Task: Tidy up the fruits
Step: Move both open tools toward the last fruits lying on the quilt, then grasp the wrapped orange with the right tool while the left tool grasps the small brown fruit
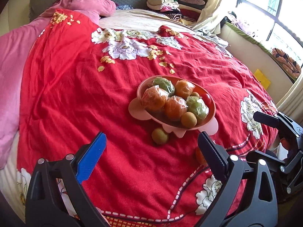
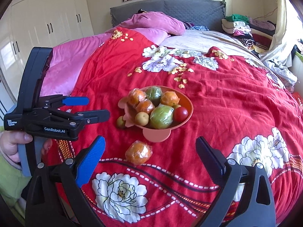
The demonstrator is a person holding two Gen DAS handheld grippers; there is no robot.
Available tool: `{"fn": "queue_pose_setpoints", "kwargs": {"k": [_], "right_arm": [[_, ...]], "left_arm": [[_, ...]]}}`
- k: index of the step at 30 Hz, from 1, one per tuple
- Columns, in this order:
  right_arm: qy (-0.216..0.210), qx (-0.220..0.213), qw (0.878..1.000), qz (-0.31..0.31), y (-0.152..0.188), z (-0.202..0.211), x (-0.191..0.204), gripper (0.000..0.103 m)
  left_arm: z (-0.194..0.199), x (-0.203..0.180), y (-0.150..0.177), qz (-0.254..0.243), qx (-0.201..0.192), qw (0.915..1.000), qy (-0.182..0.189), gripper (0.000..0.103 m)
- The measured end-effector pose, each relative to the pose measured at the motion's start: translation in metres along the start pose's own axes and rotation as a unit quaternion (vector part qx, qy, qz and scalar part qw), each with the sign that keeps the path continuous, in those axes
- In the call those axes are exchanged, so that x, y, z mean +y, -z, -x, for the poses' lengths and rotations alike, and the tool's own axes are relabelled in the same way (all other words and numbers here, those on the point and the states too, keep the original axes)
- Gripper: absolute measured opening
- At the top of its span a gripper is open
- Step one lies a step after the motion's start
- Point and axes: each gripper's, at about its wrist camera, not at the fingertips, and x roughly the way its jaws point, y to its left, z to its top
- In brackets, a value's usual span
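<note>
Both handheld grippers, left gripper (image 1: pixel 151 143) and right gripper (image 2: pixel 149 147), hover with jaws spread wide and empty above a red floral quilt (image 2: pixel 217 98), where a pink fruit bowl (image 2: pixel 186 102) holds wrapped oranges, while one wrapped orange (image 2: pixel 138 152) and a small yellow-green fruit (image 1: pixel 160 136) lie beside it.

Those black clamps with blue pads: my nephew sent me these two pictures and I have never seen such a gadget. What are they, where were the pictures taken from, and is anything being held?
They are hand-held grippers, one in each of a person's hands, each carrying a camera that looks along its jaws. One picture comes from the left gripper, the other from the right gripper; the right view also shows the left one from the side. Both stand open and hold nothing. On the red quilt sits a pink fruit bowl, full of wrapped fruit. A wrapped orange and a small yellowish fruit lie loose beside it.
</note>
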Motion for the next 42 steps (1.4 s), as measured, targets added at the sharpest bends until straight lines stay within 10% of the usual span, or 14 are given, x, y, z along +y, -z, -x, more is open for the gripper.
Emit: {"fn": "queue_pose_setpoints", "kwargs": {"k": [22,32,42], "right_arm": [[-0.015,0.047,0.999,0.008,0.024,-0.028,0.014,0.096],[-0.015,0.06,0.998,0.004,0.029,-0.046,0.016,0.094],[-0.024,0.078,0.997,-0.003,0.029,-0.067,0.01,0.048]], "left_arm": [[-0.021,0.006,0.022,-0.008,0.031,0.9995,-0.004,0.09],[-0.037,0.002,0.015,-0.033,0.038,0.9987,0.01,0.062],[-0.052,-0.004,0.01,-0.048,0.05,0.9972,0.027,0.038]]}}
